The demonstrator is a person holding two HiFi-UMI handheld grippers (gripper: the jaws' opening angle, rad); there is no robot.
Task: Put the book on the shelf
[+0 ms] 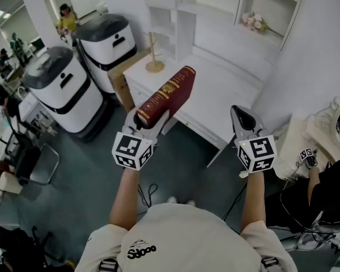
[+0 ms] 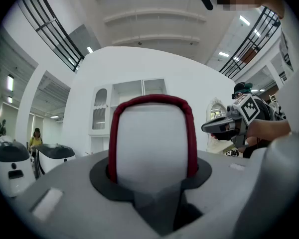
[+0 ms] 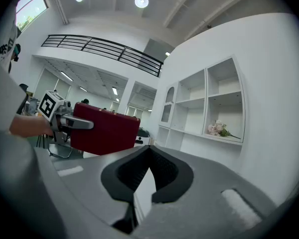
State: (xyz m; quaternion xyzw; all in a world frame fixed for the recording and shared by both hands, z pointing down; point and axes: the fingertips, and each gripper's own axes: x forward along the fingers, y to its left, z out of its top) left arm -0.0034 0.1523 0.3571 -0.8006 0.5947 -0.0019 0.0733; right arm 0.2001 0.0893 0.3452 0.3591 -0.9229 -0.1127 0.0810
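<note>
A dark red book (image 1: 169,94) with gold print on its spine is tilted up over the front edge of the white desk (image 1: 221,89). My left gripper (image 1: 149,119) is shut on its lower end. In the left gripper view the book's white page edge (image 2: 152,143) fills the space between the jaws. My right gripper (image 1: 241,115) hangs to the right of the book, shut with nothing in it; its dark pads (image 3: 162,171) meet at the tip. The white shelf unit (image 1: 215,4) stands at the back of the desk, and its open compartments (image 3: 209,101) show in the right gripper view.
A bunch of pale flowers (image 1: 255,21) lies in one shelf compartment. A wooden stand (image 1: 154,55) is on the desk's left end. Two white and grey machines (image 1: 62,89) and a cardboard box (image 1: 127,75) stand at the left. A person's hand (image 1: 309,160) shows at the right.
</note>
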